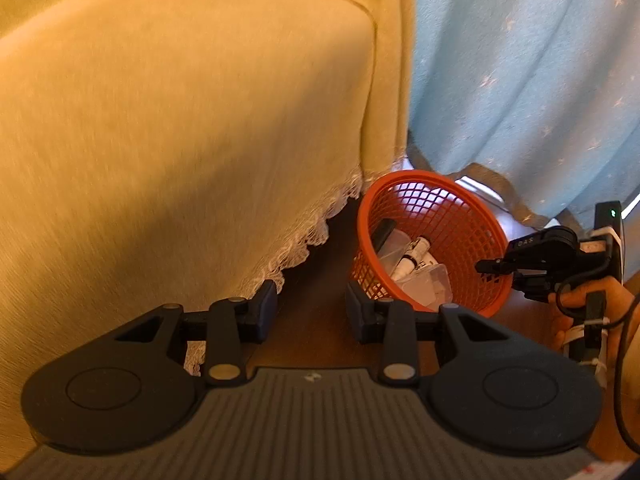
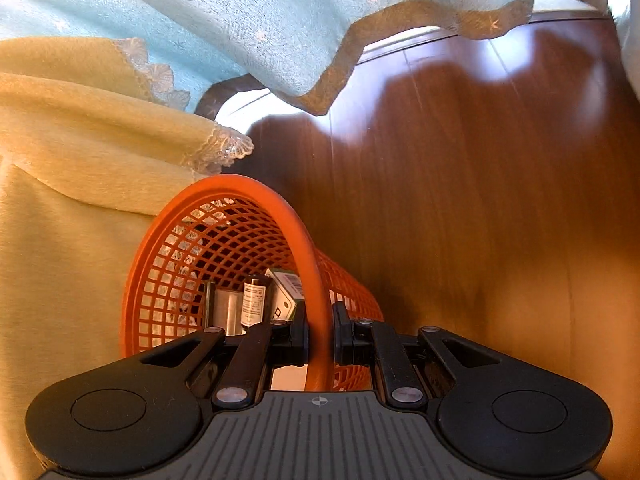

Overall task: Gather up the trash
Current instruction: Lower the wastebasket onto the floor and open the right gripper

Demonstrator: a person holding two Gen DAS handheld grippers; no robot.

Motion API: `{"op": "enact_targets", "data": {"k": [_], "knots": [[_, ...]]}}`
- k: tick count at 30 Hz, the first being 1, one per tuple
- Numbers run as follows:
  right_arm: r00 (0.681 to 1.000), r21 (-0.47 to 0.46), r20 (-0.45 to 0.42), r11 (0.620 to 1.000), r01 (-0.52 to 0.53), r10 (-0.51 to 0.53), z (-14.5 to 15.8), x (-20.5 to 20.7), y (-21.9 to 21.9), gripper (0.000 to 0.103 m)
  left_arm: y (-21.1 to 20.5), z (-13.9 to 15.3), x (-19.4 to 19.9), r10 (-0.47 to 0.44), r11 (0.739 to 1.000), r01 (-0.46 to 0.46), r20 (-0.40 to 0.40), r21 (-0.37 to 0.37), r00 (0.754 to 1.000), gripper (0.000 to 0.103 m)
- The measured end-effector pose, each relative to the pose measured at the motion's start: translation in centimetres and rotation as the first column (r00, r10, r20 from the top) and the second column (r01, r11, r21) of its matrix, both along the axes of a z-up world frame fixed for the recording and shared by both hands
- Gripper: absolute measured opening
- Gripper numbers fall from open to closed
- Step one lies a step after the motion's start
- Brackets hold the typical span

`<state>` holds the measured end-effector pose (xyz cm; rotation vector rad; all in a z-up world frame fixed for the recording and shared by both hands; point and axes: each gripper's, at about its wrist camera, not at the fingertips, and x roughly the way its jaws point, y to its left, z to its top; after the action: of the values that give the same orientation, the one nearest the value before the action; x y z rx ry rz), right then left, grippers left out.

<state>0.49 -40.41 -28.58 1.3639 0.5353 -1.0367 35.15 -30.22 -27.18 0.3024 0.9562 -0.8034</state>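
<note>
The left gripper points toward twelve o'clock with its jaws spread wide and nothing between them. The right gripper has its jaws drawn close, clamping the orange basket rim (one pad inside, one outside). A hand at three o'clock holds the right tool.

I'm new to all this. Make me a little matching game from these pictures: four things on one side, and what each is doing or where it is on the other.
Things:
1. basket
2. left gripper
3. curtain
4. small bottle

States:
a. hangs, pale blue
b. open, holding nothing
c. inside the basket
d. rim clamped by the right gripper

Pairs: 1-d, 2-b, 3-a, 4-c
</note>
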Motion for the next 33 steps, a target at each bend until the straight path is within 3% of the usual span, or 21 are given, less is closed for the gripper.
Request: {"op": "enact_targets", "data": {"k": [5,10,15,18,26,28,33], "knots": [[0.999,-0.045,0.047,0.999,-0.007,0.009,-2.6,-1.2,1.1,0.017,0.4,-1.9,-0.4,0.021,1.0,-0.02,0.032,-0.004,0.999,0.033],[0.997,-0.07,0.073,0.998,-0.002,0.007,-3.9,-2.4,1.6,0.019,1.3,-2.7,-0.8,0.061,0.998,-0.062,0.07,0.011,0.996,0.036],[0.991,-0.124,0.004,0.984,-0.131,0.133,-2.5,-3.0,2.2,0.028,1.7,-2.0,-2.0,0.102,0.995,-0.103,0.043,0.017,0.994,0.04],[0.985,-0.173,-0.035,0.97,-0.174,0.17,-0.5,-3.7,3.4,0.037,2.0,-0.8,-3.2,0.09,0.995,-0.092,0.054,0.029,0.994,0.046],[0.929,-0.249,-0.193,0.9,-0.357,0.315,8.0,-5.5,10.3,0.039,2.8,4.3,-8.2,0.068,0.998,-0.069,0.09,0.013,0.994,0.057],[0.92,-0.248,-0.212,0.893,-0.376,0.329,10.3,-5.9,12.2,0.04,3.4,5.9,-9.7,0.064,0.998,-0.065,0.104,0.005,0.993,0.065],[0.895,-0.265,-0.244,0.862,-0.433,0.374,15.9,-6.6,17.3,0.04,5.2,9.6,-13.7,0.043,0.999,-0.043,0.124,-0.004,0.991,0.071]]}}
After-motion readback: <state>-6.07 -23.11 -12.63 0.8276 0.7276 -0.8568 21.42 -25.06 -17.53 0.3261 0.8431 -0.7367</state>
